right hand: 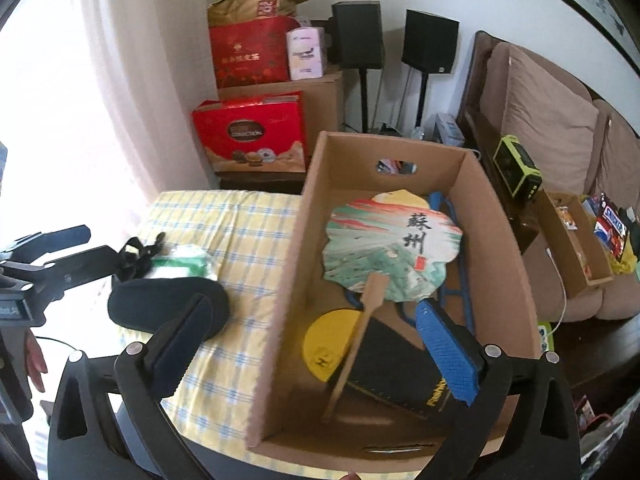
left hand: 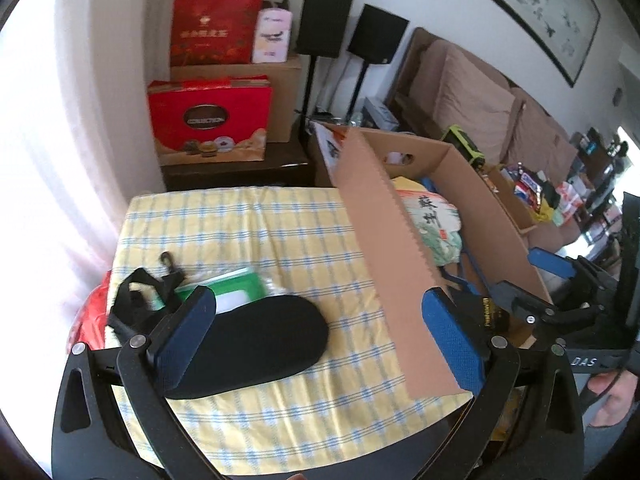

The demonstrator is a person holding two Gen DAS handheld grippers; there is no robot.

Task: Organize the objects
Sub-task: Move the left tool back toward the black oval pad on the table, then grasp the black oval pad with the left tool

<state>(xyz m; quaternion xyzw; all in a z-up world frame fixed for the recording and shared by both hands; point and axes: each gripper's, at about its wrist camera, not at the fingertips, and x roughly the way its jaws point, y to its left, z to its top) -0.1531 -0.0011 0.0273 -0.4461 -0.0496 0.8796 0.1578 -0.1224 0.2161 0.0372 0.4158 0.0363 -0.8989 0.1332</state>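
A brown cardboard box [right hand: 500,264] stands on the yellow checked cloth [left hand: 248,232]. Inside lie a painted paper fan [right hand: 392,244], a yellow disc [right hand: 328,340] and a black booklet [right hand: 396,372]. On the cloth left of the box lie a black oval case [left hand: 256,340], a green and white packet [left hand: 236,284] and a black strap [left hand: 136,300]. My left gripper [left hand: 316,336] is open above the case, its right finger by the box wall [left hand: 392,260]. My right gripper [right hand: 316,344] is open, straddling the box's left wall. The case also shows in the right wrist view [right hand: 168,304].
Red gift boxes [left hand: 208,120] and cartons stack on a dark stand behind the table. Two black speakers [left hand: 376,36] stand by the wall. A brown sofa [right hand: 548,128] with a green box and snack packets lies to the right. A bright curtain fills the left.
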